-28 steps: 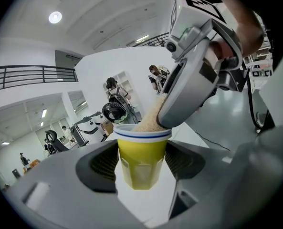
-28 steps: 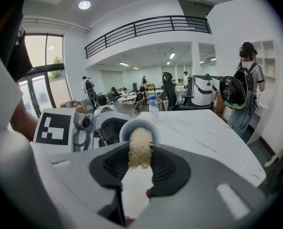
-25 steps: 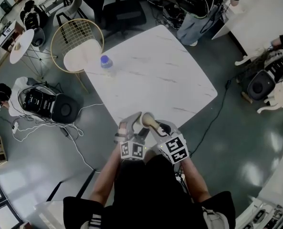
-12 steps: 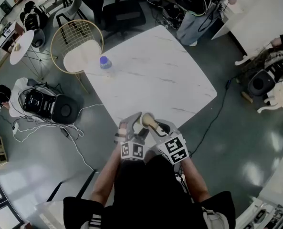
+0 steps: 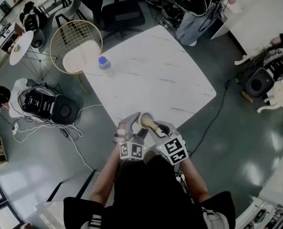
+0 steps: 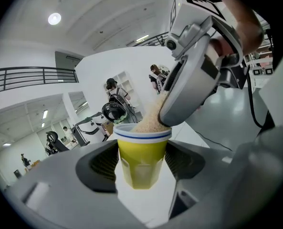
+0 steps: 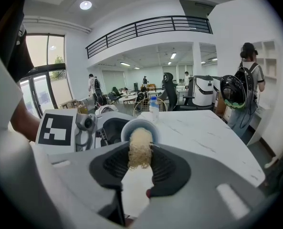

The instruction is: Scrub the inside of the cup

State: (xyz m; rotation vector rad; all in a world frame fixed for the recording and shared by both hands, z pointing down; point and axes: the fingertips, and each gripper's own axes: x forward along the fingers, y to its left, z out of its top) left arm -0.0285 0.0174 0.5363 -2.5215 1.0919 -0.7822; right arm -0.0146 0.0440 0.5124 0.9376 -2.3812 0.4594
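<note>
**A:** Where does the cup (image 6: pixel 142 159) sit?

**B:** Low in the middle of the head view, over the near corner of the white marble worktop (image 5: pixel 165 75). The left gripper (image 5: pixel 131 124) has it. In the left gripper view it stands upright at the centre of the frame, yellow with a white rim and a blue stripe. Whether its base touches the worktop cannot be told.

**A:** And how do that gripper's fingers (image 6: pixel 100 168) stand?

**B:** They are set wide, one pressed against each side of the cup's yellow wall, so they pinch the cup between them.

**A:** What does the right gripper (image 5: pixel 161 129) carry?

**B:** A tan, fibrous scrubber (image 7: pixel 140 149). In the right gripper view, its two fingers are closed on the near end of the scrubber at the frame's centre. The far end pokes into the mouth of the cup. In the left gripper view the right gripper comes slanting down from the upper right, and the scrubber fills the rim.

**A:** Anything else on the worktop?

**B:** A clear bottle (image 5: pixel 103 63) with a blue cap stands near the far left edge, well apart from the cup. A wire-backed chair (image 5: pixel 79 44) stands just beyond it at the upper left.
</note>
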